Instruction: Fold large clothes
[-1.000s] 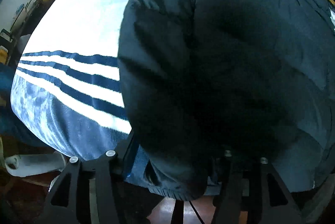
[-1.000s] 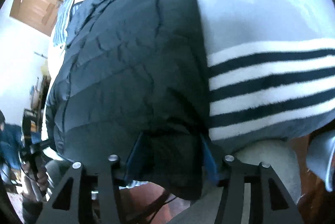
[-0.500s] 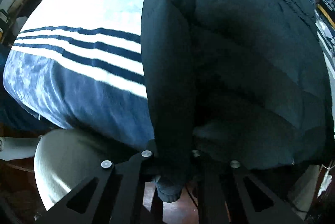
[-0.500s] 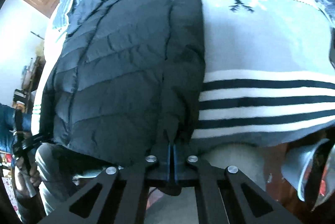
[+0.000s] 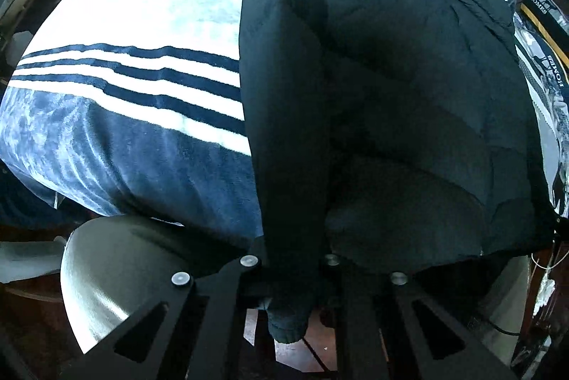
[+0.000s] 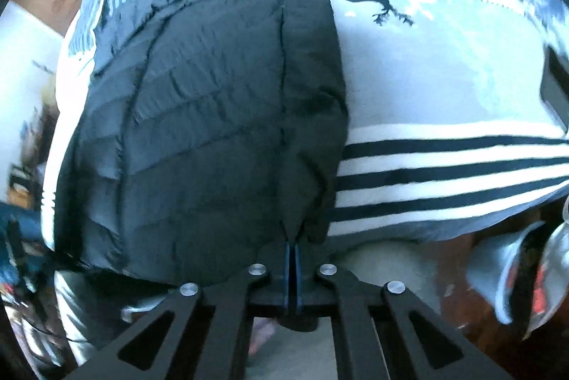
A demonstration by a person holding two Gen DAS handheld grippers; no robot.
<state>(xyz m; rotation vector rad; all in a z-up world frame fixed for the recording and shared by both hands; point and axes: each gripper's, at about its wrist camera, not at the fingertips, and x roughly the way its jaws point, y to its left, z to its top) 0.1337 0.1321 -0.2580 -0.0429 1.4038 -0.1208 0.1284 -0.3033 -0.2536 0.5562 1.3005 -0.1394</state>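
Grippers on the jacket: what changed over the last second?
Both went from open to shut. The left gripper closed on the jacket's cuffed sleeve; the right gripper pinched the black puffer jacket at its near edge. The jacket stayed spread on the striped blanket.

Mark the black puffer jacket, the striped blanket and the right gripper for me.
black puffer jacket (image 6: 213,117): right wrist view, quilted front panel.
striped blanket (image 5: 135,81): left wrist view, navy and white stripes.
right gripper (image 6: 292,259): right wrist view, between fingertips pinching the jacket hem.
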